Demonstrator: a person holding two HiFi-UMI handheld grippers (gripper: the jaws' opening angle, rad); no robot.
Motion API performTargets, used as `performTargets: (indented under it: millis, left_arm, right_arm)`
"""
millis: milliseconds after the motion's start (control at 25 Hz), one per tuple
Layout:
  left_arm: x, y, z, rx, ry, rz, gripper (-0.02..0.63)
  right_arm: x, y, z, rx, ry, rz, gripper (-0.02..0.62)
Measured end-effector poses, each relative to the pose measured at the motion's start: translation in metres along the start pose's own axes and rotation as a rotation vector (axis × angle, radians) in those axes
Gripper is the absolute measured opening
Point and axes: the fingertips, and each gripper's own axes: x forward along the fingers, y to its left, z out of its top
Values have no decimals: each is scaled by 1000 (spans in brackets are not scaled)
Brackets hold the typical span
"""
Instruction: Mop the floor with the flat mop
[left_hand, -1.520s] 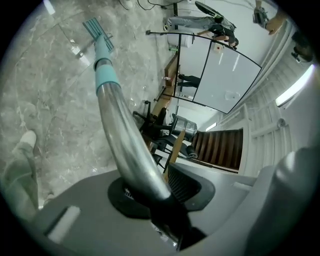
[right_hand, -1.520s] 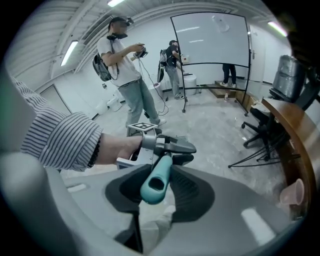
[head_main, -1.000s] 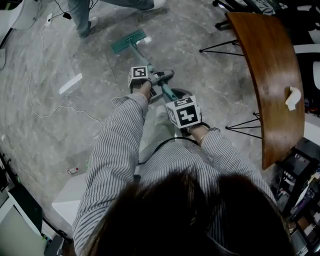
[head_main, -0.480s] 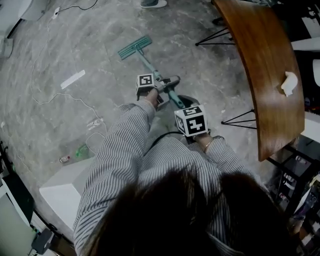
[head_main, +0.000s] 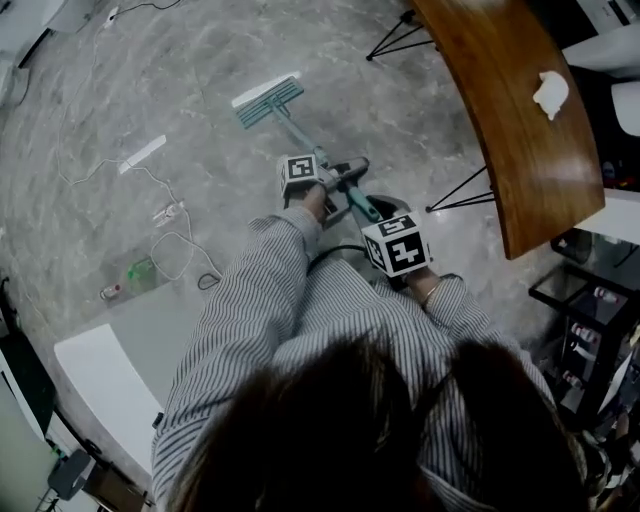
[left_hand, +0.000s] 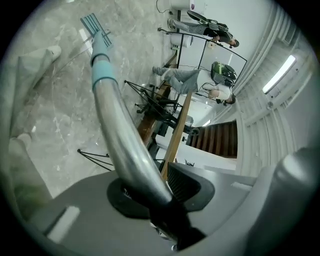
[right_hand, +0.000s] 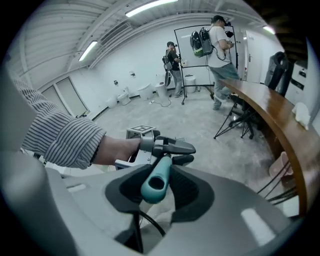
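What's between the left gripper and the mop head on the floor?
Only the mop's own pole, running from the left gripper down to the mop head over grey floor; the head view shows it.

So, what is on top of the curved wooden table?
A crumpled white tissue or cloth lies on the wooden table. The table's far end is cut off, so unseen.

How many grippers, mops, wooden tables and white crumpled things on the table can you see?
grippers: 2 (left gripper, right gripper)
flat mop: 1
wooden table: 1
white crumpled wad: 1
total: 5
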Motion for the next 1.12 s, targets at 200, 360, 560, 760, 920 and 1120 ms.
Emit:
performTargets:
  millis: [200,360,560,760,920,1120]
  left_arm:
    - [-1,23,-69,-56,-66,-44,97]
    - [0,12,-120,-98,-81,-111,87]
    - [12,22,-175,-152,-26,-147,66]
    - [13,28,-205,-184,42,-131,61]
    - [9,29,-206,-184,53,-135,61]
    - [7,28,-205,-193,67,-132,61]
  right_arm:
    - [-47,9,-59,-21,21,-2,118]
    - [-78,15,-92,-35,60,-9,117]
    - [-115,10,-130,17,88,-2,117]
    - [-129,12,-149,33,119,-2,115]
    - [-126,18,-151,-4,132,-3,117]
    - [-125,20,-149,-9,132,-5,117]
